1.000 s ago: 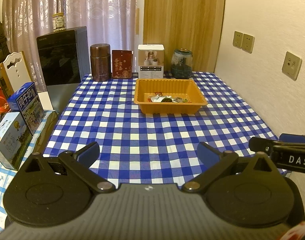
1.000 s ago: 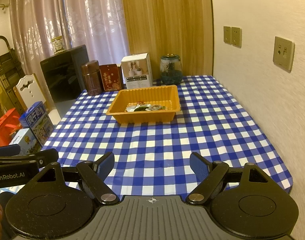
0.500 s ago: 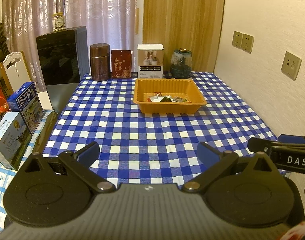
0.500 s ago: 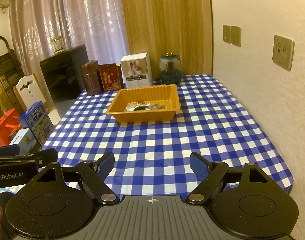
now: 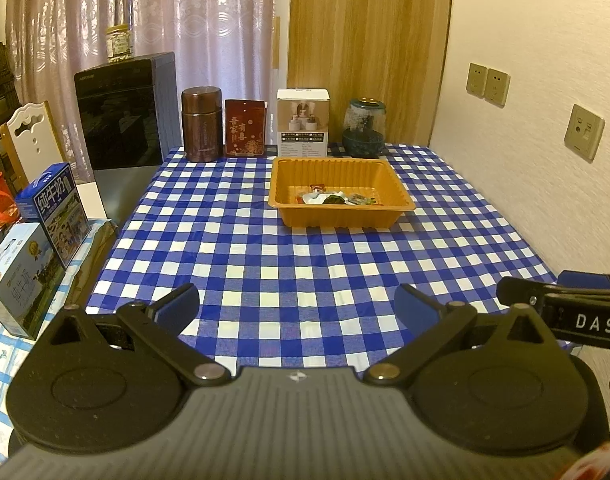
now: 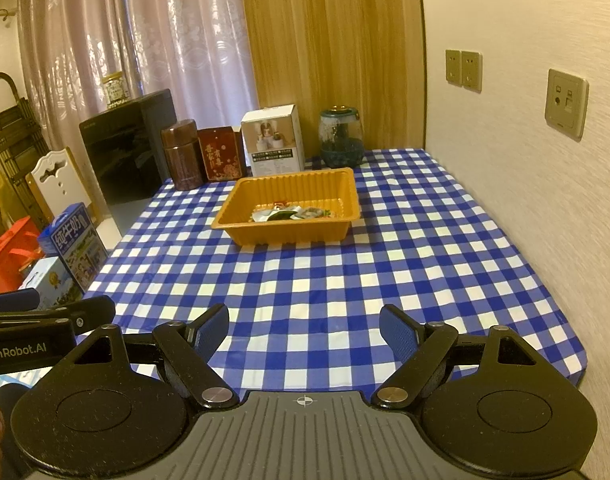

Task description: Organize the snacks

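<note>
Left wrist view, orange tray [image 5: 341,216] long axis running left-right, snacks [image 5: 333,199] inside

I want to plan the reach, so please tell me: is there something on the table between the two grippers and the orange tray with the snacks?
Nothing visible does. Between the left gripper, the right gripper and the orange tray lies only bare checkered tablecloth. The tin, boxes and jar stand behind the tray, along the far edge.
</note>
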